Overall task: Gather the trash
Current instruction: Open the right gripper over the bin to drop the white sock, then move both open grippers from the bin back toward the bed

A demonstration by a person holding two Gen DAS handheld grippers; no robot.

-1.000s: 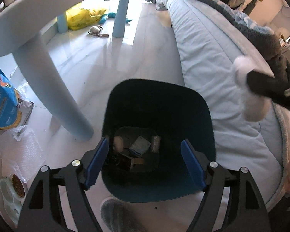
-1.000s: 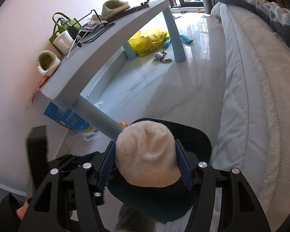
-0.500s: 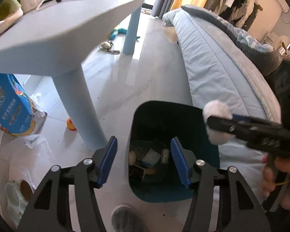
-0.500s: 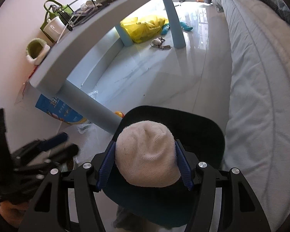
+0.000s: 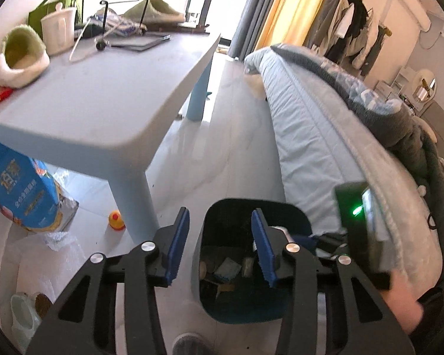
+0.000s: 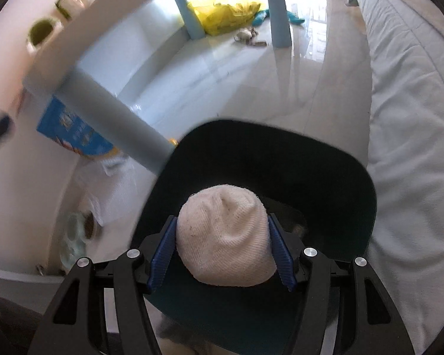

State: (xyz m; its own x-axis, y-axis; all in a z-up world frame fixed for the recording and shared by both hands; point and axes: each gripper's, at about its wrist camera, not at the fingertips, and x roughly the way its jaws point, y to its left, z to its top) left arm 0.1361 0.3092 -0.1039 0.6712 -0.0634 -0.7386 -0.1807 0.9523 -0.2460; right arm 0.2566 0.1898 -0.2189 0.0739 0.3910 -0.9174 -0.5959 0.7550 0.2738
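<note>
The white knitted wad (image 6: 226,235), the piece of trash in hand, sat pinched between the blue pads of my right gripper (image 6: 222,250), directly above the open mouth of the dark teal bin (image 6: 355,183); going from the left, the pale blue table (image 5: 103,97) stood over the floor with a blue bag (image 5: 20,189) and a small yellow duck (image 5: 116,220) beneath it; next came my left gripper (image 5: 219,245), its jaws part-way apart and just narrowed, with nothing between them, only the bin's scraps showing far below; then the bin itself, just beside the bed's light blue cover (image 5: 310,153). I judged the wad soft, light and springy, not fragile, its knit rough enough not to slip; it bulged past the pads, so a hold across its thick middle seemed right; released, it would probably drop straight into the bin.
</note>
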